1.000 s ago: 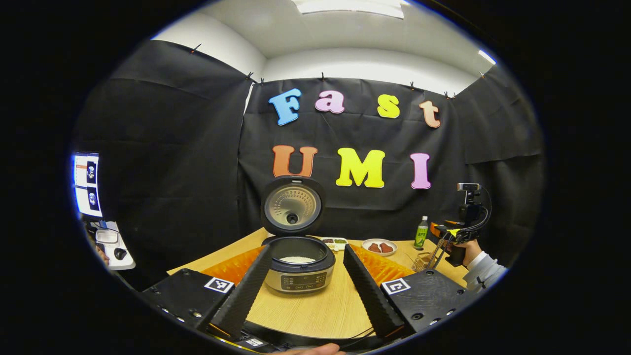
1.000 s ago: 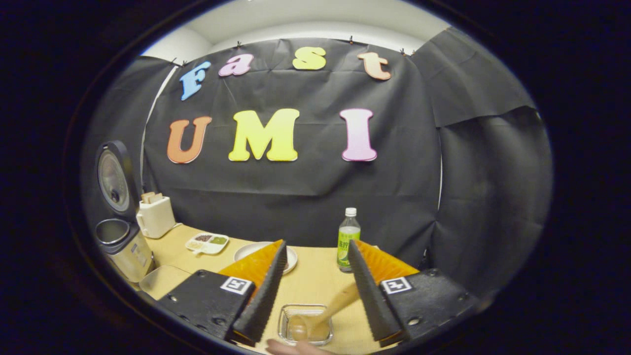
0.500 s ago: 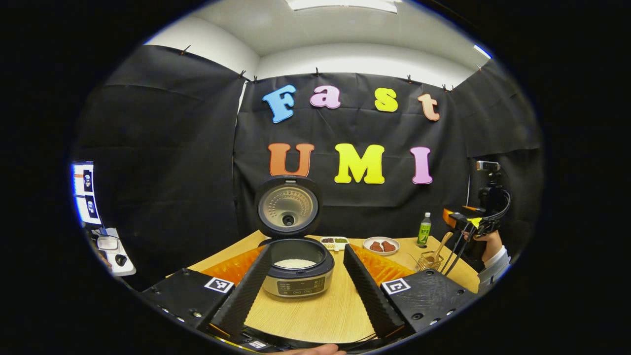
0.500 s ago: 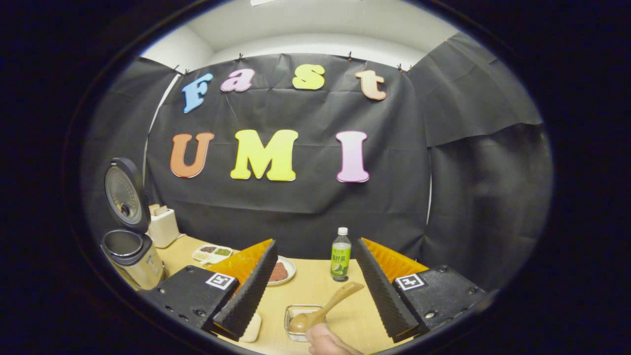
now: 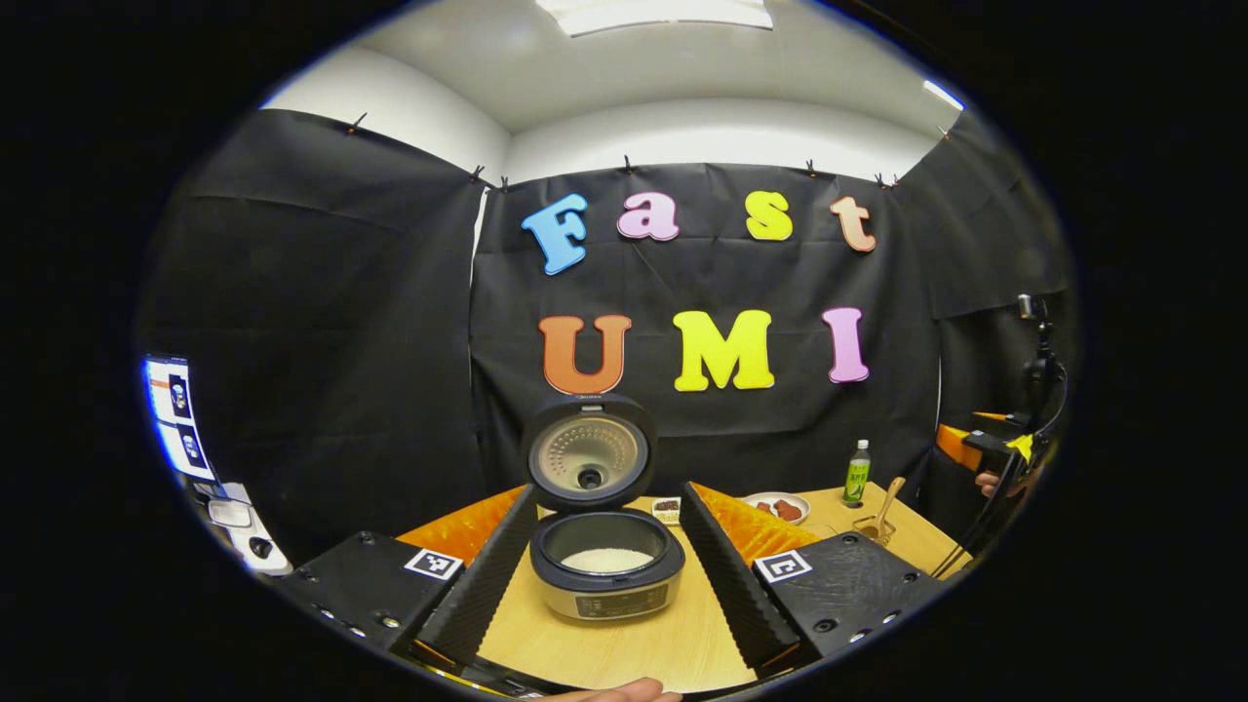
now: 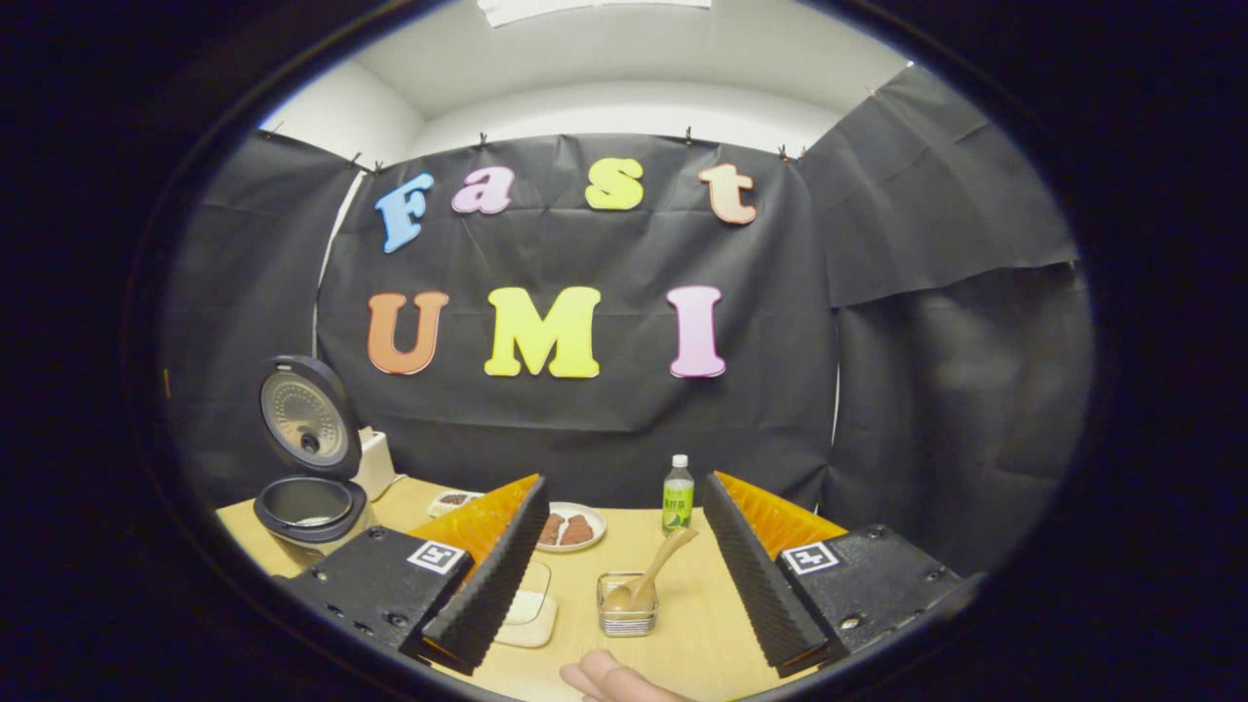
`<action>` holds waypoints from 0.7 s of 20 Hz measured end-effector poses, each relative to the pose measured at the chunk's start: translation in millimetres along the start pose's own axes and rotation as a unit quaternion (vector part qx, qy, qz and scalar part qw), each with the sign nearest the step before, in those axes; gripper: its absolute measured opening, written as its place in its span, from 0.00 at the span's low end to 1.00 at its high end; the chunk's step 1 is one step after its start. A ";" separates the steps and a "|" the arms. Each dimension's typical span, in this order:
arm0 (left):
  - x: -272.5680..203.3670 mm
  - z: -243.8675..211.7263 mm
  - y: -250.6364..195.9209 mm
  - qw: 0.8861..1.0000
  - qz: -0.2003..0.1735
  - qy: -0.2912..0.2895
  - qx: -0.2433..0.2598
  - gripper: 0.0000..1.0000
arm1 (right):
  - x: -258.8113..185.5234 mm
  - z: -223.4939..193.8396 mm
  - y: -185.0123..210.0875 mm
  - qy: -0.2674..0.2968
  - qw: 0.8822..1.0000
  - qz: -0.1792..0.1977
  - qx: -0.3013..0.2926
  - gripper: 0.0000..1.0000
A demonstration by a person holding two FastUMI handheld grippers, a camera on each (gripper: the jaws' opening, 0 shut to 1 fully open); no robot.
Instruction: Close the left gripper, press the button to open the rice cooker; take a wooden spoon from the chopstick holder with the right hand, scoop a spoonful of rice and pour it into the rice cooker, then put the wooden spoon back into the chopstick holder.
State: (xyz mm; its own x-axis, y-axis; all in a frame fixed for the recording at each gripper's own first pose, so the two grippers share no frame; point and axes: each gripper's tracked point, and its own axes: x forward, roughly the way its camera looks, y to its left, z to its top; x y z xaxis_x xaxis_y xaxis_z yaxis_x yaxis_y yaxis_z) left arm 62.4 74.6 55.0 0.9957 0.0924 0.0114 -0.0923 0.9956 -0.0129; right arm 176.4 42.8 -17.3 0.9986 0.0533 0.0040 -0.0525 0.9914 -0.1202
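Both hand-held grippers (image 5: 604,570) (image 6: 624,575) hover open, level above the table (image 6: 682,624).

One rice cooker (image 6: 304,502) at nine o'clock, one wooden spoon (image 6: 651,577) in one chopstick holder (image 6: 628,616) at six o'clock, one green bottle (image 6: 678,496), one plate (image 6: 570,528) with two brown pieces, one divided dish (image 5: 668,508), one wooden table (image 6: 692,634).

In the left gripper view a finger (image 5: 609,692) is cut off by the bottom edge. The far gripper (image 5: 985,450) at the right is small and partly cut off; whether its jaws grip cannot be told. The dish's (image 5: 777,508) contents are too small to identify.
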 end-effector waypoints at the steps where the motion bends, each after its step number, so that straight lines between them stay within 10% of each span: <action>1: 5.3 6.4 3.2 1.000 -0.001 -0.004 -0.002 0.93 | -7.9 1.9 -4.8 0.000 1.000 -0.009 -0.002 1.00; 14: 152.0 34.5 28.1 0.998 0.010 -0.027 0.058 0.94 | -70.8 -13.6 14.4 -0.019 0.999 0.039 -0.011 1.00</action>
State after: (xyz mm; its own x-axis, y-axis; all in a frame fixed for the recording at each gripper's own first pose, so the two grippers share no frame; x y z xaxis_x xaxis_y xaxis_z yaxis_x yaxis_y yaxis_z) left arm 210.7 117.1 90.8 0.9917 0.1104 0.0654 -0.1167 0.9878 0.1027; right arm 105.0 51.6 -32.9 0.9904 0.1351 0.0307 -0.1293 0.9811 -0.1440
